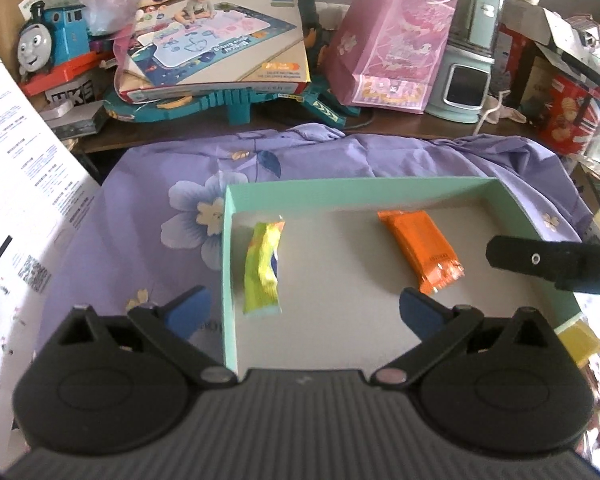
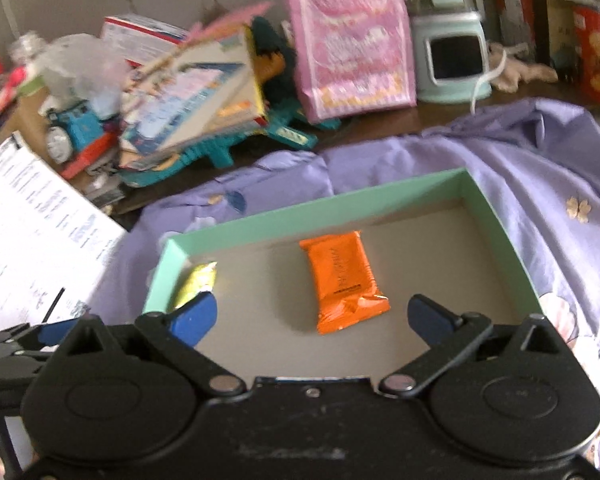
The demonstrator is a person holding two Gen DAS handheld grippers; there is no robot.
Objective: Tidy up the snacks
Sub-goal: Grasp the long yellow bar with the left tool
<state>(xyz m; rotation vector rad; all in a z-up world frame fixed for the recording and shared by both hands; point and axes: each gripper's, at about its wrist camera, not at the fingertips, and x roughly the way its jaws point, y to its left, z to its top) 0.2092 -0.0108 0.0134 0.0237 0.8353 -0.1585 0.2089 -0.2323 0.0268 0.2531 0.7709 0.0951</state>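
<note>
Your left gripper (image 1: 304,312) and right gripper (image 2: 312,316): fingers wide apart, empty. Mint box (image 1: 340,186) holds green packet (image 1: 264,268) at nine o'clock, orange packet (image 1: 420,252) centre.

Brown table (image 1: 400,126), lilac floral cloth (image 1: 148,208), toys (image 1: 52,44)

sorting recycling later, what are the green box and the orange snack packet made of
Green box: looks like matte cardboard, with thin flat walls, folded corners and a dull grey floor. Orange snack packet: probably glossy plastic film, going by its crinkled, crimped end.

Orange snack (image 2: 342,280) in green box (image 2: 320,206)
</note>
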